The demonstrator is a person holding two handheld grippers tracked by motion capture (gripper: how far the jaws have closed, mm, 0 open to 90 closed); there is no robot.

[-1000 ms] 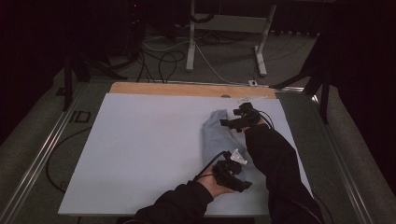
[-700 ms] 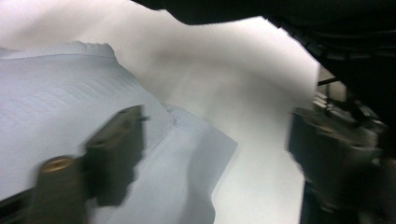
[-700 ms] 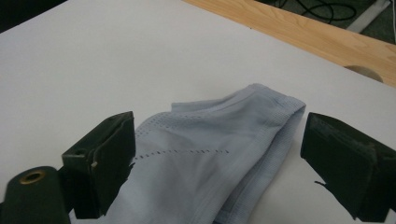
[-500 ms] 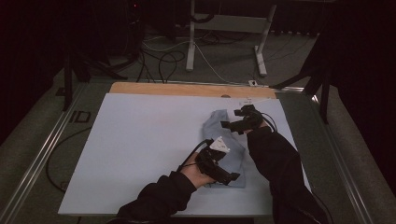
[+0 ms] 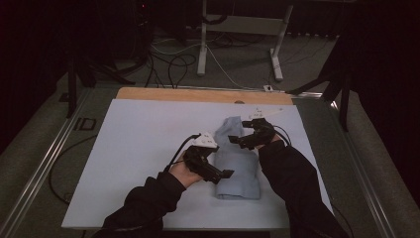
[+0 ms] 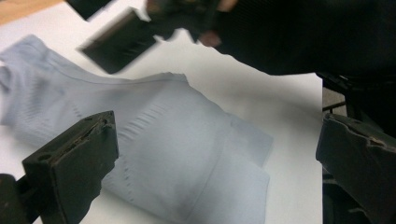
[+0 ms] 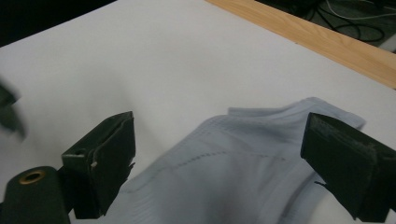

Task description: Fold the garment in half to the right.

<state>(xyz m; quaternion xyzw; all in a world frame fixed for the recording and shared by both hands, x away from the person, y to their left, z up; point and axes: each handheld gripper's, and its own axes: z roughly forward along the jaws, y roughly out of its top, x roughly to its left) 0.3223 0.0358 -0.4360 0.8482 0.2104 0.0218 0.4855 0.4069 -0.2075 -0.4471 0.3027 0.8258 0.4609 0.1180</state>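
Pale blue folded knit cloth lies flat on the white sheet-covered table, right of the sheet's middle, with one narrow end reaching toward the bare wooden strip at the far edge. The left gripper hovers at the cloth's left side and the right gripper over its far end, both with jaws spread wide and holding nothing. The left gripper view brings out faint ribbed stitching and layered folds on the cloth, while the right gripper view shows its far edge short of the wooden strip.

I see 2 black sleeves reaching my wrists. Each black gripper, left and right, carries a pale three-cornered plate and a black cable; blocky jaws look chipped (a brass-ringed hole beside one).
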